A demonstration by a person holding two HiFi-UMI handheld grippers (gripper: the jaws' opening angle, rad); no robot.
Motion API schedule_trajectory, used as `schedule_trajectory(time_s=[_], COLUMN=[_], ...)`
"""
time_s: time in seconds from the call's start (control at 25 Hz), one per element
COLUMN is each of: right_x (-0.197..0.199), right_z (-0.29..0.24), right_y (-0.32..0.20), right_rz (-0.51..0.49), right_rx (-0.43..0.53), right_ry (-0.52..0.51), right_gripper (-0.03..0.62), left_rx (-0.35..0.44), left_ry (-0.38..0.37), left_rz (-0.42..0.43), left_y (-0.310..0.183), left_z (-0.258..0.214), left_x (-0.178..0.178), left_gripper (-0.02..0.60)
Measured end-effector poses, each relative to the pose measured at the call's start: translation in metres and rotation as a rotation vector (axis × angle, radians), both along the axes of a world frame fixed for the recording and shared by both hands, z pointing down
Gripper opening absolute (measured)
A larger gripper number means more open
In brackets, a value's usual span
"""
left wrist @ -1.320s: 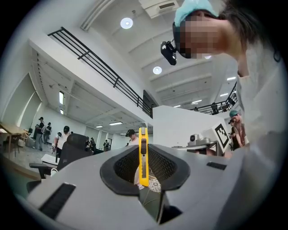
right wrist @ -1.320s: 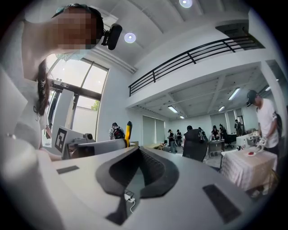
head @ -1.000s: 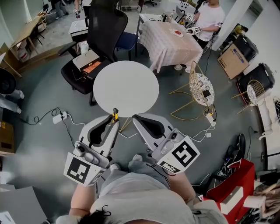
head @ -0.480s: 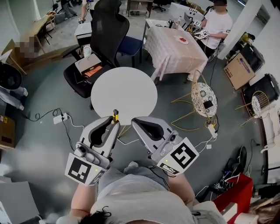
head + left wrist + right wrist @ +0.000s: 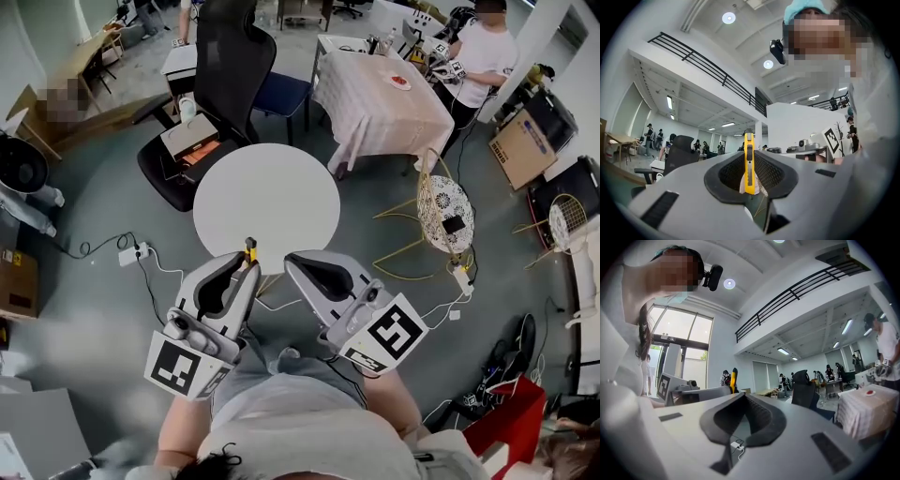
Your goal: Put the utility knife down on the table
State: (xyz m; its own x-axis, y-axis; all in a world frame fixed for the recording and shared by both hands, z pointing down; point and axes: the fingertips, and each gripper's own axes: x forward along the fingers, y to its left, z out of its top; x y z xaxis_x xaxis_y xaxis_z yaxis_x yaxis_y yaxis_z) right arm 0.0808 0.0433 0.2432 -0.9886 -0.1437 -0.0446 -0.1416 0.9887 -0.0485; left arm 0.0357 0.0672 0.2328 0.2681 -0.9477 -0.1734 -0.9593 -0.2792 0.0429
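A yellow utility knife point(image 5: 749, 164) stands upright between the jaws of my left gripper point(image 5: 247, 264), which is shut on it. In the head view the utility knife point(image 5: 249, 249) pokes out past the jaw tips, just short of the near edge of the round white table point(image 5: 267, 192). My right gripper point(image 5: 298, 264) is held beside it, shut with nothing between its jaws. In the right gripper view the utility knife point(image 5: 733, 379) shows above the left gripper's body. Both grippers point up and outward, below the table's edge.
A black office chair point(image 5: 220, 70) stands behind the round table. A table with a pale cloth point(image 5: 380, 98) is at the back right, a person beside it. A wire chair point(image 5: 441, 206) stands to the right. Cables and a power strip point(image 5: 131, 251) lie on the floor at left.
The head view has shifted slightly; the grippers keep almost the same pose, with the knife still held in the left one near the table's near edge.
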Motion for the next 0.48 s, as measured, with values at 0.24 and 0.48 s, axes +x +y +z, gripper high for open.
schedule_trajectory(time_s=[0.24, 0.48], right_x=[-0.027, -0.07], right_z=[0.0, -0.002], right_y=[-0.027, -0.057], right_rz=[0.044, 0.107], right_rx=[-0.009, -0.014], right_ry=[-0.003, 0.001], right_gripper=[0.008, 0.008], left_rx=[-0.009, -0.014], left_ry=[0.0, -0.006], left_rz=[0.048, 0.117], left_y=[-0.029, -0.063], left_z=[0.002, 0.001], left_x=[-0.026, -0.069], left_gripper=[0.066, 0.066])
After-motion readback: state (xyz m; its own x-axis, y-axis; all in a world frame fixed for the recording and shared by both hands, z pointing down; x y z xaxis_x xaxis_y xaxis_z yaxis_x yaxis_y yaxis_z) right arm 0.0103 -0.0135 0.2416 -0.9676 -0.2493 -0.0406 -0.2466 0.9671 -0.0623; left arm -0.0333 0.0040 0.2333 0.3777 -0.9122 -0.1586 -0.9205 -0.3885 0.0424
